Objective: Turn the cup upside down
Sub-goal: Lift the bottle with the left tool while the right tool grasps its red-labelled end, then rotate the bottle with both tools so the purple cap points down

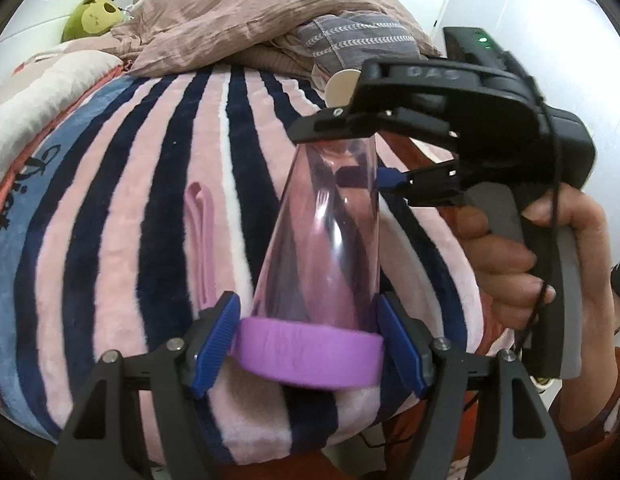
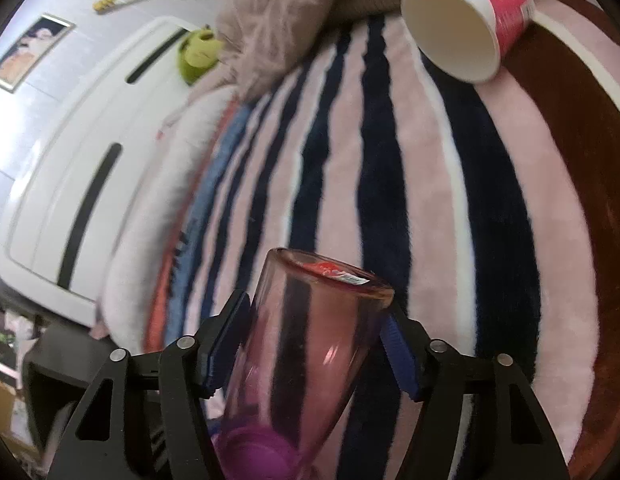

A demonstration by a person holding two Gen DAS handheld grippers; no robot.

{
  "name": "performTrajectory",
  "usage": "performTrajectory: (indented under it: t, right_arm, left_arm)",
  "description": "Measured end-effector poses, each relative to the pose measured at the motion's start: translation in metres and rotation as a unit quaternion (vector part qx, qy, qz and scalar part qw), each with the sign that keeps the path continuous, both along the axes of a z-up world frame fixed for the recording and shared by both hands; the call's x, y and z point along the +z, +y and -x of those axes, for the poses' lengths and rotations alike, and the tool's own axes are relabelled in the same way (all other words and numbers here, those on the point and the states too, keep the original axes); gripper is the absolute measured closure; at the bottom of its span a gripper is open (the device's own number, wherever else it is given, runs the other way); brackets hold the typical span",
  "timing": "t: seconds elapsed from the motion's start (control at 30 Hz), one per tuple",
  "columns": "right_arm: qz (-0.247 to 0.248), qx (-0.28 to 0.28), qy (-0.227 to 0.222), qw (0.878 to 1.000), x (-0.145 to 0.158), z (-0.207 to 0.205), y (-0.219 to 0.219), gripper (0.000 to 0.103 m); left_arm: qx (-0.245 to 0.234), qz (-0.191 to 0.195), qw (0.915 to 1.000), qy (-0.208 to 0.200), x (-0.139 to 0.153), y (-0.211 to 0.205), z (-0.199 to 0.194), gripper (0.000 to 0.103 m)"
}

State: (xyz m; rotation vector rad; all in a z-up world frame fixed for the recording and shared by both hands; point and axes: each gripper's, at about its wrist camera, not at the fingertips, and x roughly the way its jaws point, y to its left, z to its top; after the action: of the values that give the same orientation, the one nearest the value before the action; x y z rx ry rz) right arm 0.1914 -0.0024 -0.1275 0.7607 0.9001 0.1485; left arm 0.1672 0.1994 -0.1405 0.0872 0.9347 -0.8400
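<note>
A clear pink plastic cup (image 1: 325,236) with a purple band (image 1: 310,354) at its wide end is held above a striped blanket (image 1: 122,208). My left gripper (image 1: 308,348) is shut on the purple band, blue pads (image 1: 218,336) on both sides. My right gripper (image 1: 361,156) is shut on the cup's narrow base end, coming in from the right. In the right wrist view the cup (image 2: 310,352) lies between my right gripper's pads (image 2: 397,352), its base with a red sticker (image 2: 333,270) pointing away; the right gripper (image 2: 313,344) grips its sides.
A paper cup (image 2: 465,20) with a red print lies on its side at the far end of the blanket. A rumpled brown duvet (image 1: 246,12), a grey pillow (image 1: 357,36) and a green plush toy (image 1: 94,16) lie beyond. A white headboard (image 2: 70,184) is at left.
</note>
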Motion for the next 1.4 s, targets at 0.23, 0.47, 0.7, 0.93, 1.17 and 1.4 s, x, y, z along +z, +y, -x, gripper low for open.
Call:
performTrajectory:
  t: [0.23, 0.47, 0.7, 0.93, 1.17, 1.4]
  right_arm:
    - [0.019, 0.001, -0.029, 0.999, 0.016, 0.0, -0.015, 0.044]
    - [0.045, -0.039, -0.057, 0.997, 0.032, 0.006, -0.063, 0.044]
    - [0.087, -0.032, -0.105, 0.99, 0.059, 0.021, -0.061, 0.047]
    - [0.155, 0.01, -0.141, 0.978, 0.08, 0.029, -0.015, 0.047]
    - [0.251, 0.075, -0.207, 0.943, 0.101, 0.053, 0.048, 0.048]
    - [0.281, 0.094, -0.219, 0.93, 0.083, 0.074, 0.073, 0.048]
  left_arm:
    - [-0.022, 0.008, 0.9997, -0.006, 0.0, -0.039, -0.014, 0.035]
    - [-0.053, 0.026, 0.9981, -0.016, 0.007, -0.082, -0.027, 0.035]
    - [-0.058, 0.038, 0.9973, -0.024, 0.011, -0.081, -0.02, 0.036]
    - [-0.029, 0.073, 0.9966, -0.025, 0.011, -0.053, -0.013, 0.038]
    - [-0.014, 0.112, 0.993, -0.036, 0.013, -0.022, -0.006, 0.038]
    - [-0.021, 0.12, 0.992, -0.03, -0.004, -0.011, 0.001, 0.036]
